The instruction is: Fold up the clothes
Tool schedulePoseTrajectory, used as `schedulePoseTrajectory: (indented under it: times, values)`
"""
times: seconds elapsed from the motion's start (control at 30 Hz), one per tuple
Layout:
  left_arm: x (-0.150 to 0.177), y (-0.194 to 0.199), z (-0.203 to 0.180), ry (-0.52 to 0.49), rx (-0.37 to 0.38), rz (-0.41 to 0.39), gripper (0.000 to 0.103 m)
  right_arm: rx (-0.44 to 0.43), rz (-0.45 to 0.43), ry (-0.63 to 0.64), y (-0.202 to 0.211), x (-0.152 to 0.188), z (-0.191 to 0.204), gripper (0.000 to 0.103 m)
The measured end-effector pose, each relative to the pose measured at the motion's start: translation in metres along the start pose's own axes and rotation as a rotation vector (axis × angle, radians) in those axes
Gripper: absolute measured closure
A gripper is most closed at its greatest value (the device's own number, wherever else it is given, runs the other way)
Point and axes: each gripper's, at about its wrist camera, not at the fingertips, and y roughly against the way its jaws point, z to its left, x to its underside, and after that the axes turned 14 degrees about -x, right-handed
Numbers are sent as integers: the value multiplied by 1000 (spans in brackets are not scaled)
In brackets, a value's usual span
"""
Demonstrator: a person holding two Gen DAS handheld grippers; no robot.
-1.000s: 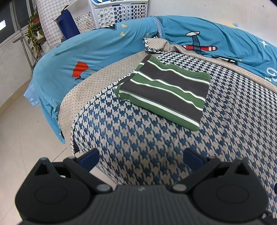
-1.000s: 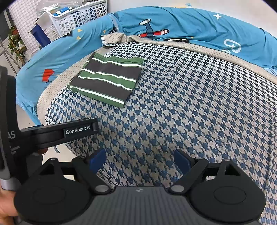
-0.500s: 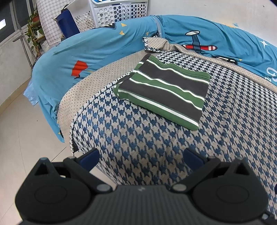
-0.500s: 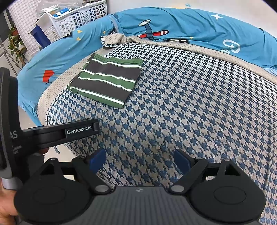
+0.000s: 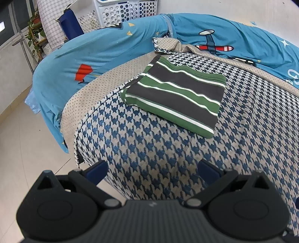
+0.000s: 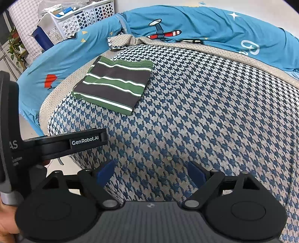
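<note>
A folded garment (image 5: 177,95) with green, dark grey and white stripes lies flat on the houndstooth blanket (image 5: 168,153), near its far left corner; the right wrist view shows the same garment (image 6: 114,86). My left gripper (image 5: 152,170) hangs open over the blanket's near edge, well short of the garment, nothing between its blue pads. My right gripper (image 6: 151,172) is open too, above bare blanket (image 6: 205,104), with the garment far ahead to the left. The left tool's black body fills the left side of the right wrist view.
A blue sheet (image 5: 89,61) with plane prints covers the bed around the blanket. White perforated laundry baskets (image 5: 121,13) and a dark blue container (image 5: 71,30) stand behind the bed. Pale tiled floor (image 5: 22,149) lies to the left. A potted plant (image 5: 35,35) sits far left.
</note>
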Motion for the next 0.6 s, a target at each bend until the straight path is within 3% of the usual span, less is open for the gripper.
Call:
schedulePoseTrajectory:
  times: [0.6]
  values:
    - [1,-4,-3,4,20,26,0,-1,4,-11,-3,0,-5,18]
